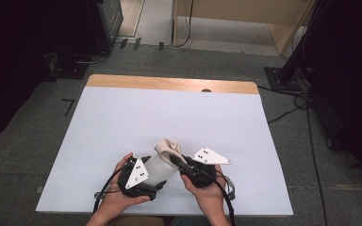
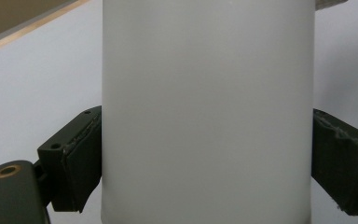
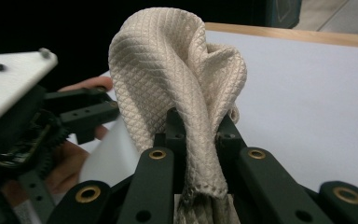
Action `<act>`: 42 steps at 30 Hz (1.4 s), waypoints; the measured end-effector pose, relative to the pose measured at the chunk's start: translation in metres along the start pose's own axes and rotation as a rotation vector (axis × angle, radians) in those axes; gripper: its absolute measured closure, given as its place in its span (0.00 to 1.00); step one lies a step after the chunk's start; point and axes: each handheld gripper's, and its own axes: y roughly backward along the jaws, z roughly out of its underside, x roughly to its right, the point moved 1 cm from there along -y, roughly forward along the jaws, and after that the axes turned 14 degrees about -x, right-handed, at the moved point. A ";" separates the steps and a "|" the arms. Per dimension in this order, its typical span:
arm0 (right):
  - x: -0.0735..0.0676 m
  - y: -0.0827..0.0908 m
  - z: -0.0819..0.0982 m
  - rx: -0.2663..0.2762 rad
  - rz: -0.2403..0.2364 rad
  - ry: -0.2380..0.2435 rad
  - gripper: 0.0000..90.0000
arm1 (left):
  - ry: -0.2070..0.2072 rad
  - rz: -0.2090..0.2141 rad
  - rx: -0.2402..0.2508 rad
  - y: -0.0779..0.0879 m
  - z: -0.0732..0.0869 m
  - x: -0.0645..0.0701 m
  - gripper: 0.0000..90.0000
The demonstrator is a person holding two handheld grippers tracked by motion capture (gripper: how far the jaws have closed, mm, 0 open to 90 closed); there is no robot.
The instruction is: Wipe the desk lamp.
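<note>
White cup [image 1: 159, 168] lies tilted at the table's [image 1: 122, 117] near edge, clamped by our left gripper [image 1: 147, 181]; just beside it, our right gripper [image 1: 181, 162] pinches the beige cloth [image 1: 168, 148] at the cup's mouth.

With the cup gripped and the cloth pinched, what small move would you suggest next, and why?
Probably push the cloth down into the cup: the left gripper clamps the cup, and the right gripper, shut on the cloth, holds it bunched at the cup's mouth.
</note>
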 end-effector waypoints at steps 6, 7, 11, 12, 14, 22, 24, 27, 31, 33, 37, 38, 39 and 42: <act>0.007 -0.003 0.003 -0.030 0.041 -0.009 0.90 | 0.000 0.003 -0.001 0.000 0.000 0.000 0.09; 0.009 -0.003 0.003 -0.034 0.044 -0.011 0.90 | 0.000 0.004 -0.001 0.000 0.000 0.000 0.09; 0.007 -0.002 -0.001 -0.040 0.019 -0.038 0.90 | -0.004 0.001 -0.004 0.000 0.000 0.000 0.09; 0.003 -0.002 -0.002 -0.040 0.017 -0.021 0.90 | -0.005 0.001 -0.005 0.000 0.000 0.000 0.09; -0.004 0.000 -0.005 -0.027 0.010 0.009 0.90 | -0.007 0.002 -0.004 0.001 0.000 0.000 0.09; -0.005 -0.007 -0.011 0.026 -0.014 0.002 0.89 | -0.029 0.004 -0.003 0.001 0.000 0.002 0.09; 0.000 -0.011 -0.010 0.016 0.008 -0.013 0.89 | -0.022 0.008 -0.003 0.002 0.001 0.001 0.09; 0.004 -0.016 -0.008 0.008 0.019 -0.043 0.89 | -0.011 0.014 0.002 0.002 0.002 -0.001 0.09; 0.005 -0.013 -0.007 -0.038 0.055 -0.001 0.89 | -0.009 0.021 0.005 0.002 0.002 -0.001 0.09; 0.009 -0.010 -0.003 -0.052 0.056 -0.002 0.89 | -0.006 0.021 0.005 0.001 0.002 -0.001 0.09; 0.011 -0.004 0.004 -0.048 0.029 -0.019 0.90 | -0.009 0.013 -0.002 0.002 0.001 0.000 0.09; 0.009 -0.002 0.004 -0.046 0.022 -0.010 0.90 | -0.004 0.015 -0.002 0.002 0.001 0.000 0.09; 0.006 0.000 0.004 -0.041 0.005 -0.007 0.90 | -0.002 0.016 -0.001 0.002 0.001 0.000 0.09; -0.003 0.005 0.001 -0.012 -0.026 0.017 0.90 | -0.004 0.011 0.001 0.001 0.001 0.000 0.09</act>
